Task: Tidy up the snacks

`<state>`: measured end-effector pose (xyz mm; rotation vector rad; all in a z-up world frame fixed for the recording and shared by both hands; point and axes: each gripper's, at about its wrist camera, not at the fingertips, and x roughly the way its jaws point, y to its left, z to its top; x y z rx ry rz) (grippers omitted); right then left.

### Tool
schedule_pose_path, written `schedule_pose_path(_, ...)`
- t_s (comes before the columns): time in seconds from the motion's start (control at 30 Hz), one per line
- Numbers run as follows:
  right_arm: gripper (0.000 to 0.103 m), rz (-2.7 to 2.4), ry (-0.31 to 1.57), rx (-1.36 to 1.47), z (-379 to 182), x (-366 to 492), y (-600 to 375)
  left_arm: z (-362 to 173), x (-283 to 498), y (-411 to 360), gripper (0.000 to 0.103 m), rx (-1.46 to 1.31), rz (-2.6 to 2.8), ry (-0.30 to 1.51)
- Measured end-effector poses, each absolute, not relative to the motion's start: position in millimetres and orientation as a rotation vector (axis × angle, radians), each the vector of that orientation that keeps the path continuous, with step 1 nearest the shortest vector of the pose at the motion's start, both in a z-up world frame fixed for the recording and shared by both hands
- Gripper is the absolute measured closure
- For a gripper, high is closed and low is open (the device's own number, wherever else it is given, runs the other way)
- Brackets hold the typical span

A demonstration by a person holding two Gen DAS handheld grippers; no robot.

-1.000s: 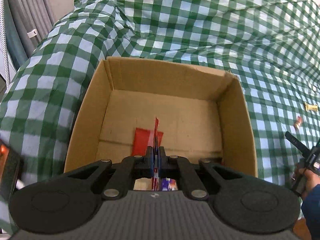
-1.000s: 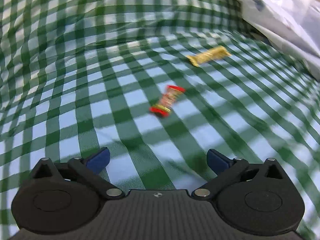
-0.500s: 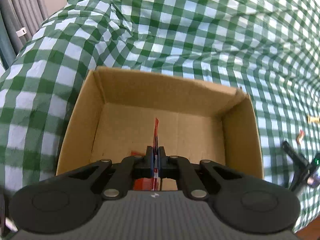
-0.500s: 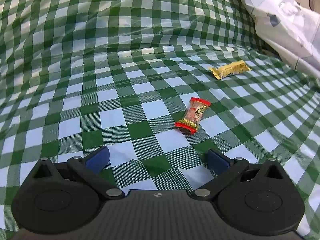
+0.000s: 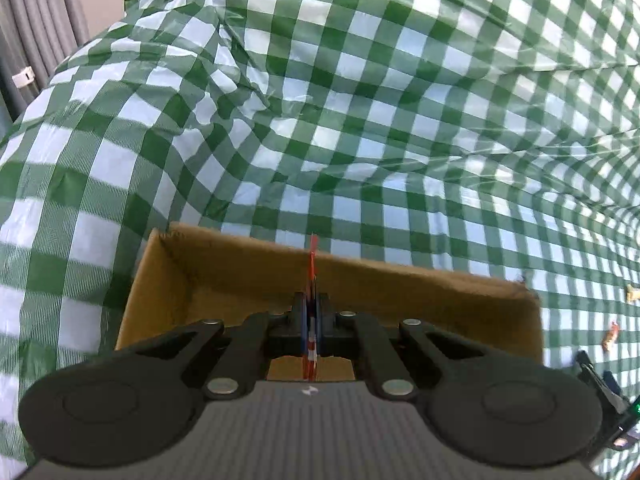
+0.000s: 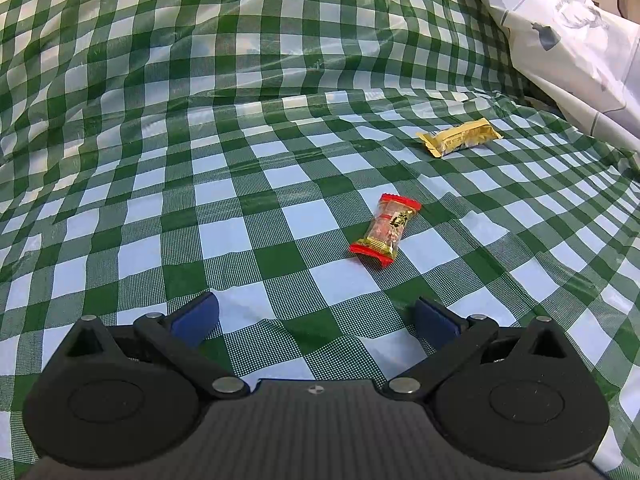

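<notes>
My left gripper [image 5: 311, 312] is shut on a thin red snack packet [image 5: 311, 264], held edge-on above the open cardboard box [image 5: 168, 280]. The box's floor is mostly hidden behind the gripper. My right gripper [image 6: 316, 320] is open and empty, low over the green checked cloth. A red-ended candy [image 6: 385, 230] lies just ahead of it, slightly right. A gold wrapped bar [image 6: 460, 137] lies farther back right. Both snacks also show small in the left wrist view, the candy [image 5: 610, 335] and the bar [image 5: 632, 292].
The green checked tablecloth [image 6: 224, 128] is wrinkled and rises in folds behind the box. A white printed bag [image 6: 568, 36] sits at the far right. Grey curtains [image 5: 36, 20] hang at the left. The right gripper's body [image 5: 600, 392] shows beside the box.
The left gripper has tilted up and drawn back, so the box sits lower in view with its floor hidden. The right gripper has settled with the candy a little closer and to the right.
</notes>
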<state>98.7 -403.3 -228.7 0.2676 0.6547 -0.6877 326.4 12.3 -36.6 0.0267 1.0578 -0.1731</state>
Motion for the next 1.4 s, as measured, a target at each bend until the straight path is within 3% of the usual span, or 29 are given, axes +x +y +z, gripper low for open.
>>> schedule_pose_path(0.87,0.0,-0.687,0.654,0.267,-229,99,-403,-33,319,6,0.099,0.061,-0.187,1.016)
schedule_pose_path(1.4,0.0,-0.686,0.654,0.267,-229,98,-404,62,216,12,0.099,-0.022,-0.29,0.938)
